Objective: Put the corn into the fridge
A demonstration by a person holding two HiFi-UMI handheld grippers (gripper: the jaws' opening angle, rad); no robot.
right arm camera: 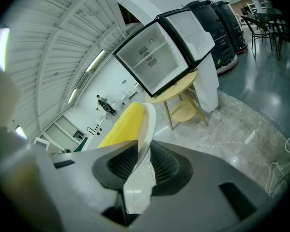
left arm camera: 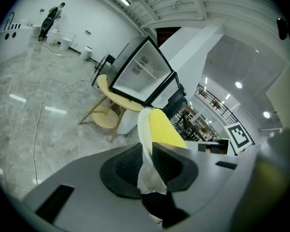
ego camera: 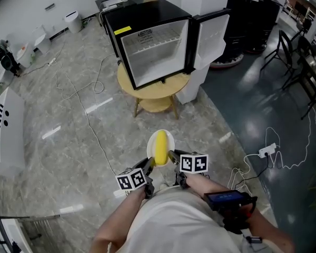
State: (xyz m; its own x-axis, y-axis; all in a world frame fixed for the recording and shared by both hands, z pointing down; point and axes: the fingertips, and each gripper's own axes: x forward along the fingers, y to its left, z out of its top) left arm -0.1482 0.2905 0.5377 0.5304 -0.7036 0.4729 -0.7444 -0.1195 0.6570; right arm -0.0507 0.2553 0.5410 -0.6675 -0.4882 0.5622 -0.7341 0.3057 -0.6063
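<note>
A yellow corn cob (ego camera: 160,146) lies on a white plate (ego camera: 168,137) held in the air between both grippers. My left gripper (ego camera: 150,162) is shut on the plate's left rim (left arm camera: 144,144), with the corn (left arm camera: 164,129) just past its jaws. My right gripper (ego camera: 171,156) is shut on the right rim (right arm camera: 144,144), and there the corn (right arm camera: 120,127) shows on the left. Ahead, the small black fridge (ego camera: 147,42) stands on a round wooden table (ego camera: 157,91). Its door (ego camera: 209,31) is swung open to the right, and the white inside with a wire shelf (ego camera: 158,40) shows.
Cables trail over the marble floor (ego camera: 73,125), and a power strip (ego camera: 266,151) lies at the right. A white pillar (ego camera: 203,73) stands behind the fridge door. Black chairs (ego camera: 292,51) stand far right, a white counter (ego camera: 5,130) at left. A person (ego camera: 4,54) stands far off at left.
</note>
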